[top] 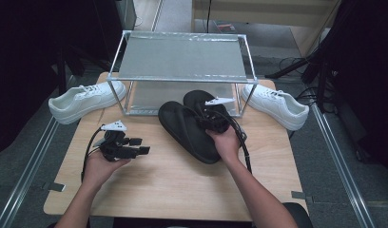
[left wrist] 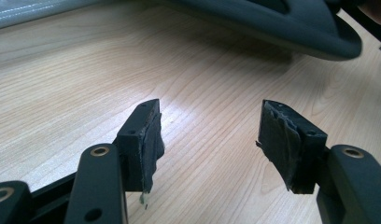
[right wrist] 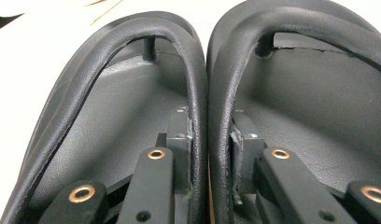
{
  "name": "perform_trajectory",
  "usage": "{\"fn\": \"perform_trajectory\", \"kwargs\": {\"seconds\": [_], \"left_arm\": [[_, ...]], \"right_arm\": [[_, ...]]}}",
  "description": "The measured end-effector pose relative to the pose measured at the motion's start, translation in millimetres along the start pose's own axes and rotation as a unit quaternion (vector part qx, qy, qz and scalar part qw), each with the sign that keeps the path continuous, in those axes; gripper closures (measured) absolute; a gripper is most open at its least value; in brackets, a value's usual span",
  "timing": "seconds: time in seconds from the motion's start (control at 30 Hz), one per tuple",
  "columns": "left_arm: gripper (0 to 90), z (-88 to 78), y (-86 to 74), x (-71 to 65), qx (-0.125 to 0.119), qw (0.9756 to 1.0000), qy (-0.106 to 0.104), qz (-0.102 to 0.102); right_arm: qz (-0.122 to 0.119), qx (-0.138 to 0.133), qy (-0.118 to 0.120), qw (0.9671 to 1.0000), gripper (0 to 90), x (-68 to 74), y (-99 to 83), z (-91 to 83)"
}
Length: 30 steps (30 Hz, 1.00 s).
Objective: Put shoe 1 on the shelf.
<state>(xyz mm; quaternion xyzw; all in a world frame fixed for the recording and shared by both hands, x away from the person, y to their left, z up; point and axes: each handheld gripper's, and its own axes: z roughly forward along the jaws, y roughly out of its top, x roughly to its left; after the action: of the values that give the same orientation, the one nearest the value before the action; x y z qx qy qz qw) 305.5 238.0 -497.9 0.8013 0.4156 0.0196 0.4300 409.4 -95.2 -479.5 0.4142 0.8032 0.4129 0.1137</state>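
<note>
two black sandals (top: pixel 189 128), side by side on the desk (top: pixel 173 185); second sandal (top: pixel 201 99) just behind the first. two white sneakers: one (top: pixel 82 100) at the desk's left far corner, one (top: pixel 275 105) at the right far corner. one metal-framed shelf rack (top: pixel 182 59) at the far edge. two claws: left (top: pixel 140 146), right (top: pixel 212 124). two hands, one per claw. one desk. two floor rails, one each side.
</note>
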Motion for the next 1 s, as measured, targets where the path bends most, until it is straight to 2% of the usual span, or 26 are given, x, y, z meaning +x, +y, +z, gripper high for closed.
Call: {"fn": "perform_trajectory", "kwargs": {"seconds": [0.17,0.23,0.4,0.43,0.53,0.67,0.77,0.9,1.0], "left_arm": [[39.6,4.0,0.7,-3.3,0.006,0.9999,-0.005,0.007],[39.6,6.1,1.6,-5.6,0.008,0.9999,-0.008,0.012],[39.5,7.7,2.0,-6.0,0.012,0.9998,-0.011,0.013],[39.5,8.0,2.1,-6.9,0.012,0.9998,-0.013,0.013],[39.5,7.7,2.2,-9.2,0.009,0.9997,-0.013,0.019],[39.5,9.0,2.4,-9.4,0.01,0.9997,-0.016,0.018],[39.6,9.0,2.5,-9.2,0.01,0.9997,-0.016,0.018],[39.5,7.9,2.5,-9.7,0.007,0.9996,-0.019,0.019],[39.5,8.4,2.6,-10.1,0.007,0.9996,-0.019,0.018]], "right_arm": [[-0.002,0.007,-0.012,0.9999,74.5,-2.6,6.0,9.6],[-0.002,0.002,-0.028,0.9996,74.5,-3.2,7.3,16.5],[0.013,0.007,-0.03,0.9995,74.5,-6.6,10.4,28.8],[0.029,-0.003,-0.028,0.9992,74.6,-9.5,14.5,34.0],[0.035,-0.008,-0.031,0.9989,74.6,-10.8,18.2,37.4],[0.05,-0.02,-0.048,0.9974,74.6,-11.6,27.1,46.0],[0.055,-0.027,-0.054,0.9967,74.5,-11.6,28.7,50.7],[0.054,-0.013,-0.065,0.9964,74.5,-13.7,31.7,59.2],[0.055,-0.016,-0.076,0.9955,74.5,-15.6,34.3,61.2]]}}
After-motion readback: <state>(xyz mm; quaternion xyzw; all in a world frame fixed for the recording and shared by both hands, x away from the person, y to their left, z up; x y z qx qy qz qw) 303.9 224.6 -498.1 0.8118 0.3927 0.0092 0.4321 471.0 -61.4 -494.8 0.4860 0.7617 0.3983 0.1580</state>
